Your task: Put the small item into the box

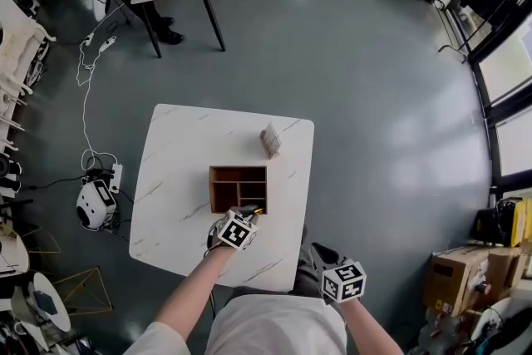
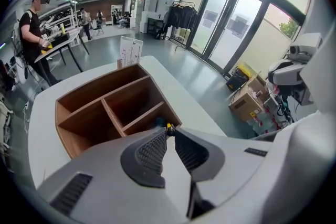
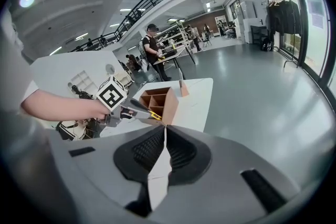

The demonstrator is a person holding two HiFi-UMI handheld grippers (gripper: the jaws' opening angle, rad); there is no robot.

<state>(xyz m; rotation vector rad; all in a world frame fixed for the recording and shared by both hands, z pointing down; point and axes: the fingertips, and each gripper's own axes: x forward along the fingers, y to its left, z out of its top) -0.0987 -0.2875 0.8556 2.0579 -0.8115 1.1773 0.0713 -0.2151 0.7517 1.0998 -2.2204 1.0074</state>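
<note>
My left claw (image 2: pixel 169 131) is pinched nearly shut on the small item (image 2: pixel 168 127), a yellow and dark bit caught only at the very tips. It sits right at the near edge of the box (image 2: pixel 100 102), by the near right compartment; I cannot tell whether it is over the rim yet.

I judge the item light and stiff, not fragile. With so little of it between the pads, though, it could pivot or slip out. A hold on its middle would be safer than this end grip, so I should keep the squeeze gentle and steady and the drop short.

My left forearm reaches forward across the table (image 1: pixel 183 145), with the claw angled ahead and down towards the box. My right claw (image 3: pixel 165 128) has its jaws together on nothing and hangs off the table's near right corner, close to my body and well apart from the box.
</note>
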